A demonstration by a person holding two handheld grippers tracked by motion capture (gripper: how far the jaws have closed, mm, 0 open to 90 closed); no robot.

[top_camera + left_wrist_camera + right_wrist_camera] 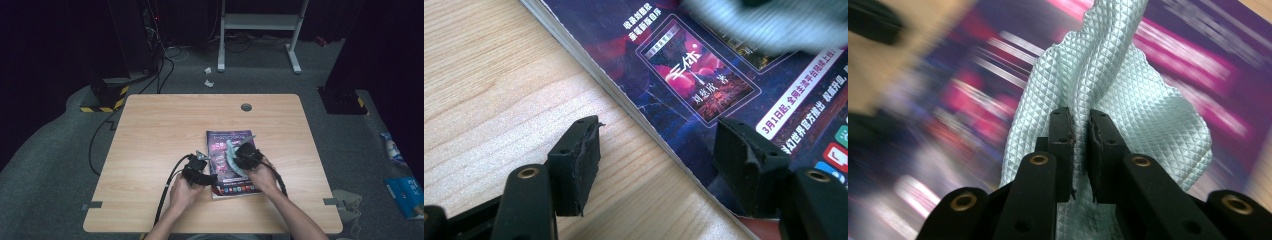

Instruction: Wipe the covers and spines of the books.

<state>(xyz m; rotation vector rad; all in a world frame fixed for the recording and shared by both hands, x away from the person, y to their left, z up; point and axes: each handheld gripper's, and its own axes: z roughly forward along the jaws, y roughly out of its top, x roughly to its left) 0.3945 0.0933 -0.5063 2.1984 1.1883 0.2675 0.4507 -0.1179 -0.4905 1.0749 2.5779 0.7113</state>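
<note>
Two grippers on the magazine, which lies flat near the table front edge. Right gripper pinches a pale quilted cloth over the cover. Left gripper jaws wide, straddling the magazine's edge, gripping nothing.

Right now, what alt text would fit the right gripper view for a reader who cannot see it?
The right gripper pinches a fold of pale blue-green quilted cloth between its two black jaws. Behind the cloth lies a blurred purple and pink magazine cover, with light wooden table at the top corner.
</note>
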